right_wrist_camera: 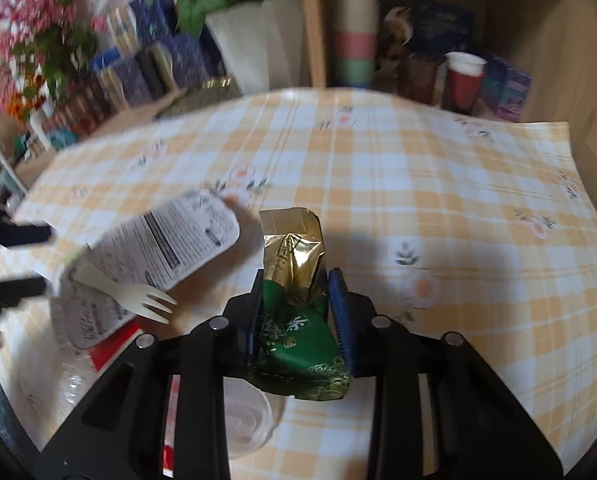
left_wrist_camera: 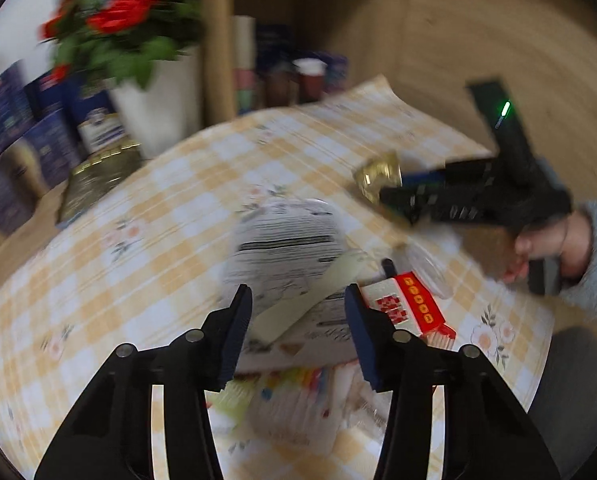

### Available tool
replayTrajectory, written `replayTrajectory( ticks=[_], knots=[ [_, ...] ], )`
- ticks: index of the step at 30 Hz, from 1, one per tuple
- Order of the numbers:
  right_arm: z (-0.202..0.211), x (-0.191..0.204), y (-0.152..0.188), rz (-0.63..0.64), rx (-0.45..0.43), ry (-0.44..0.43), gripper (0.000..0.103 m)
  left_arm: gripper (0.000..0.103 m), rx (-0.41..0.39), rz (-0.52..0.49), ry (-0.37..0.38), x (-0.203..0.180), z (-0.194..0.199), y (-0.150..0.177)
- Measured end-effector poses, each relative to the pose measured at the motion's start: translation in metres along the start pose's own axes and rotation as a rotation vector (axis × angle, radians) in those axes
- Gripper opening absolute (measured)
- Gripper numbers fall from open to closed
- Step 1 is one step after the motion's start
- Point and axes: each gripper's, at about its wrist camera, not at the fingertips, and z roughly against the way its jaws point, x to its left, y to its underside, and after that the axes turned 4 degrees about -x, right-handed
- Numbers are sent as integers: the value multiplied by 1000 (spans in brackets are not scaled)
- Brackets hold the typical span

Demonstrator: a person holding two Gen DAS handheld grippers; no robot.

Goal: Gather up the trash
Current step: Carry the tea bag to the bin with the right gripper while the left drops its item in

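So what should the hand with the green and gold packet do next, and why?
Probably lift it off the table. The right gripper has its fingers on both sides of the tea packet, seemingly pinching it, while the packet's gold end sits over the checked tablecloth. The white tray and fork lie beside it, so a straight lift should miss them.

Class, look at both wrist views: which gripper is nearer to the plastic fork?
Left. The left gripper has its fingers on either side of the plastic fork's handle, above it. The right gripper sits off to one side, closed on the green-and-gold packet.
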Motion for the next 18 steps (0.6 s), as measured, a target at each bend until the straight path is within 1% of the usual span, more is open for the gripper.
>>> replayTrajectory(
  ticks=[3, 6, 8, 10, 11, 13, 14, 15, 16, 17, 18],
  knots=[
    [16, -10, 1, -39, -33, -17, 33, 47, 43, -78, 46, -16, -20, -6],
    [32, -20, 6, -73, -52, -35, 33, 47, 79, -140, 56, -30, -36, -9],
    [42, -24, 10, -77, -61, -42, 33, 47, 107, -152, 49, -34, -49, -10],
    [49, -26, 13, -81, -65, -47, 33, 46, 132, -143, 48, -35, -59, -12],
    [52, -27, 15, -82, -67, -50, 33, 43, 151, -132, 41, -34, -65, -12],
    [56, -28, 18, -83, -69, -55, 33, 42, 144, -121, 31, -32, -69, -14],
    [57, -28, 19, -83, -69, -59, 33, 37, 145, -101, 29, -30, -70, -15],
    [58, -28, 21, -83, -69, -63, 33, 27, 145, -89, 23, -28, -71, -17],
    [59, -27, 22, -83, -70, -64, 33, 27, 145, -78, 18, -25, -71, -18],
    [60, -27, 23, -83, -71, -65, 33, 26, 147, -66, 30, -23, -71, -18],
    [61, -27, 24, -84, -72, -67, 33, 22, 145, -69, 34, -23, -71, -18]
  ],
)
